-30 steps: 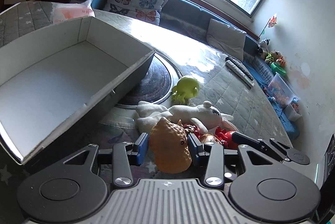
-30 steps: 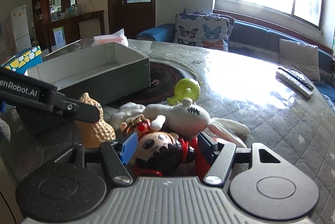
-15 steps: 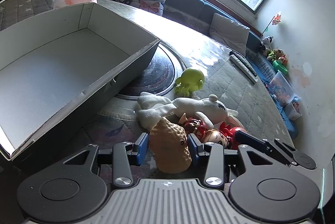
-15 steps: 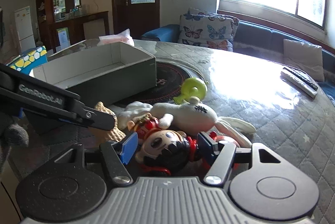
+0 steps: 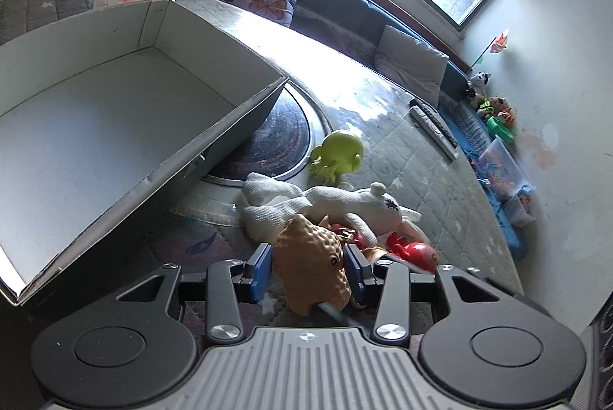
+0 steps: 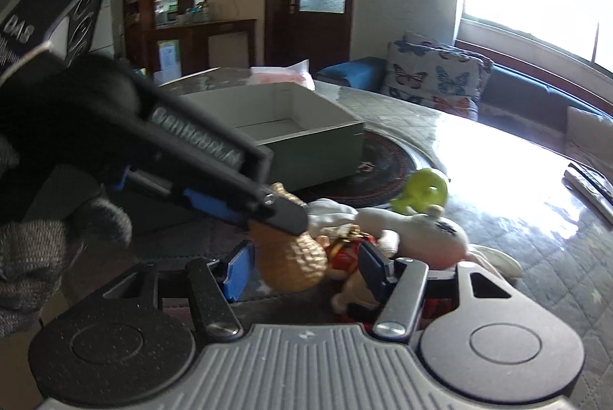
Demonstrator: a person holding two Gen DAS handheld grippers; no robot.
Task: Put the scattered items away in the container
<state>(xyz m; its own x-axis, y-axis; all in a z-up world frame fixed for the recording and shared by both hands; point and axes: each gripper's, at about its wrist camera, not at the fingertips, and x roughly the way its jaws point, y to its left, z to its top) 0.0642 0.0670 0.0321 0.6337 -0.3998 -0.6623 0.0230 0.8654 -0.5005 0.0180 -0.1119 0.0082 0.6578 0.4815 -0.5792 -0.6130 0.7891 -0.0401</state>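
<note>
The left gripper (image 5: pixel 309 266) had lifted the peanut toy (image 5: pixel 312 266) clamped in its pads, a first pick toward the empty box (image 5: pixel 214 126) (nothing in it yet). The right gripper (image 6: pixel 304 266) was closing, gripping nothing I could see. Beyond lay one doll (image 6: pixel 350 249), one white plush (image 5: pixel 345 203), one red toy (image 5: pixel 415 253), one green toy (image 5: pixel 339 153).

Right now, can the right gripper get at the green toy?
Probably not directly: the white plush, the peanut toy and the left gripper lie between the right gripper and the green toy.
</note>
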